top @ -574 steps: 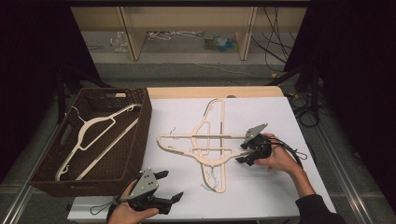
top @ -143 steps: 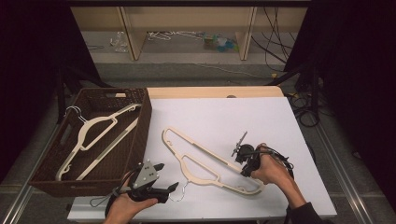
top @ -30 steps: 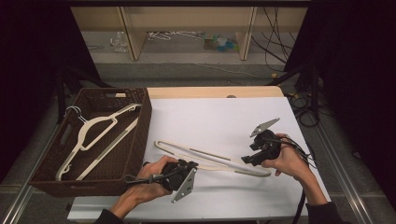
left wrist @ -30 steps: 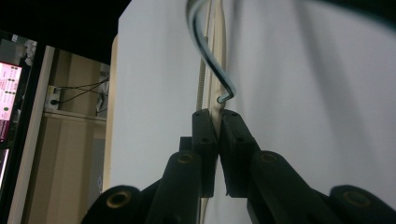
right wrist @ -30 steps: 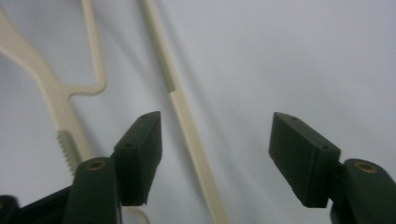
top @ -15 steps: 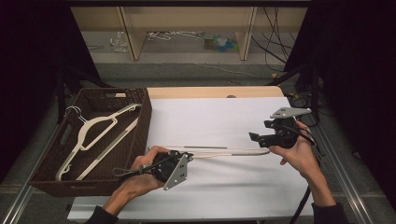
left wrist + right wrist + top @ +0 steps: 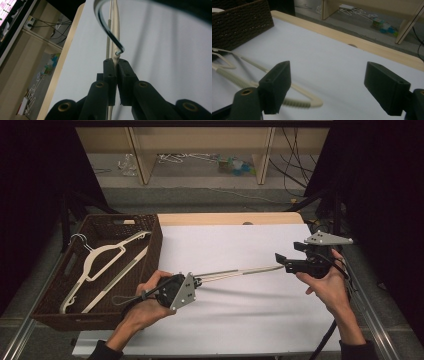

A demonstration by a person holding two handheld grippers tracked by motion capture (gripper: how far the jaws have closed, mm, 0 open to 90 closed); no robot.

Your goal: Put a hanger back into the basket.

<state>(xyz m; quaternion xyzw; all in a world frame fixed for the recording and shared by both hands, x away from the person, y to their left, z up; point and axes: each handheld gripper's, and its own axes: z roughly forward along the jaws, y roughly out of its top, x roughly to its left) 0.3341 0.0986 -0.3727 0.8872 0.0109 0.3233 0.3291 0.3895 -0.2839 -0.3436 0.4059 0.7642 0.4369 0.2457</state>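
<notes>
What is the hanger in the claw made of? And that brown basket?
The hanger looks like cream plastic, smooth and matte, with one ribbed bar and a shiny metal hook; painted wood can't be ruled out. The basket looks like dark brown woven wicker or plastic imitation: its walls show a tight plaited texture.

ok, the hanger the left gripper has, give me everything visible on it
The hanger is cream, plastic by its look, with a ribbed non-slip bar and a metal hook. It is lifted off the white table, seen nearly edge-on, slanting from the left gripper, whose jaws pinch it just below the hook, toward the right gripper. The right gripper's jaws have just opened; the hanger's far corner lies free near them.
</notes>
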